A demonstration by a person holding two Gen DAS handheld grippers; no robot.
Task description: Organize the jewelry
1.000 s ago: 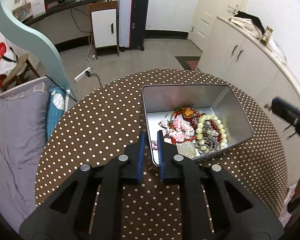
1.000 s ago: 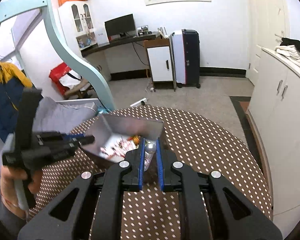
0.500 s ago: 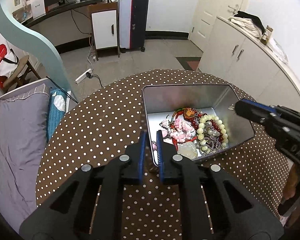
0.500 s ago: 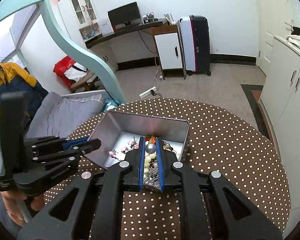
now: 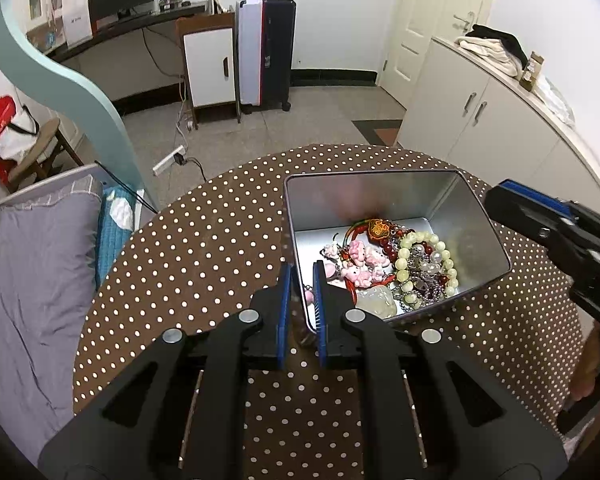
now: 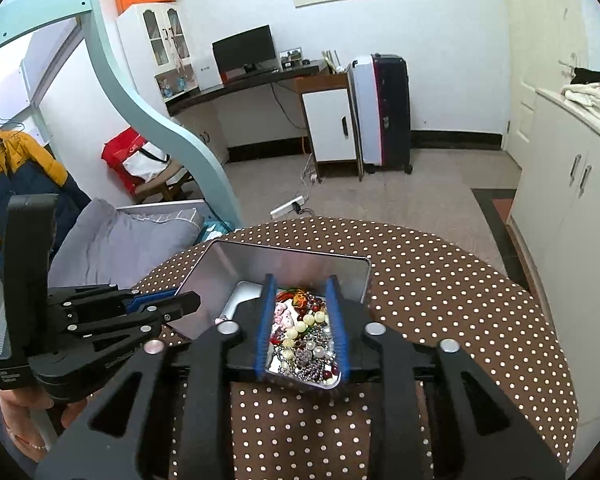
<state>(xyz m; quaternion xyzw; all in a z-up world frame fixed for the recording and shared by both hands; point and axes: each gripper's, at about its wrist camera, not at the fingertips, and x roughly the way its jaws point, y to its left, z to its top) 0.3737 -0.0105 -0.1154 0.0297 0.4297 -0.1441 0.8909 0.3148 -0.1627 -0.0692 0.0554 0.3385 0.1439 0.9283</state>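
Observation:
A silver metal tin (image 5: 372, 192) sits on the brown polka-dot table (image 5: 204, 248). It holds a heap of jewelry (image 5: 384, 264): pale green bead bracelets, pink charms, red cords and silver chains. My left gripper (image 5: 301, 270) is shut on the tin's near-left wall, one finger inside and one outside. My right gripper (image 6: 300, 284) is open and empty, its blue-padded fingers spread above the jewelry (image 6: 304, 336) in the tin (image 6: 284, 260). It also shows at the right edge of the left wrist view (image 5: 556, 236).
The round table ends close behind the tin. A grey-covered bed (image 5: 32, 264) lies left of the table. White cabinets (image 5: 492, 120) stand to the right. A desk, a small cabinet and suitcases (image 6: 384, 112) stand along the far wall.
My right gripper moved over the tin and opened, letting a silvery bead piece drop among the jewelry. My left gripper kept its hold on the tin wall.

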